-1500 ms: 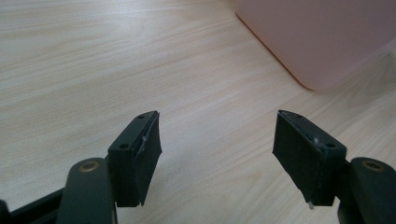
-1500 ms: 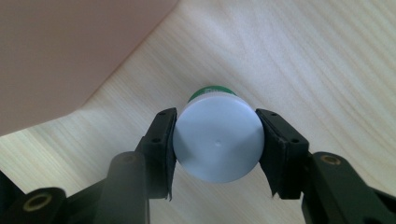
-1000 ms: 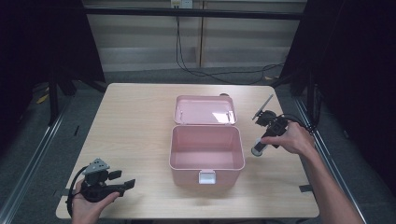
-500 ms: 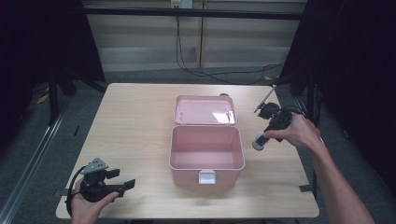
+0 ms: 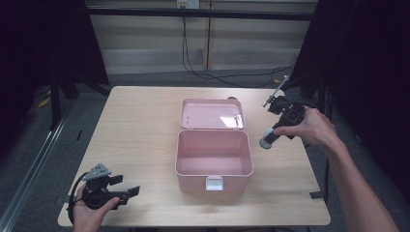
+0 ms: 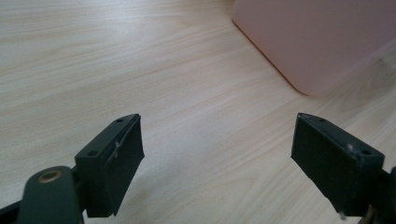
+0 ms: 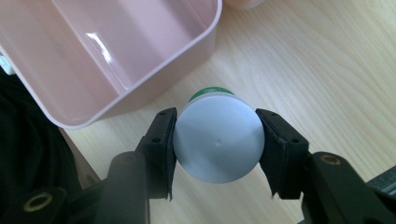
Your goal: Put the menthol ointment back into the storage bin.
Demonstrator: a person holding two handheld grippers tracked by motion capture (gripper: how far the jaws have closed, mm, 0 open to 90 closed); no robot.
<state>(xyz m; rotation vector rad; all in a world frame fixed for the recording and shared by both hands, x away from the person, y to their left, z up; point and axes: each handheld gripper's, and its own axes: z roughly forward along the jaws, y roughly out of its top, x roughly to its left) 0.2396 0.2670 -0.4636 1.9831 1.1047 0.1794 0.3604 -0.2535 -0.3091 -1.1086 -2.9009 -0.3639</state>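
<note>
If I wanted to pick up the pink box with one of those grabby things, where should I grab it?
Probably the rim of the pink box. It stands open and empty, so a thin side wall can slip between the jaws from above. The whole box looks too wide to straddle. The open left gripper is free; the right gripper already holds a white-capped bottle.

The left gripper hangs over the bare wooden table, jaws wide apart with nothing between them. A pink box corner sits ahead, upper right.
</note>
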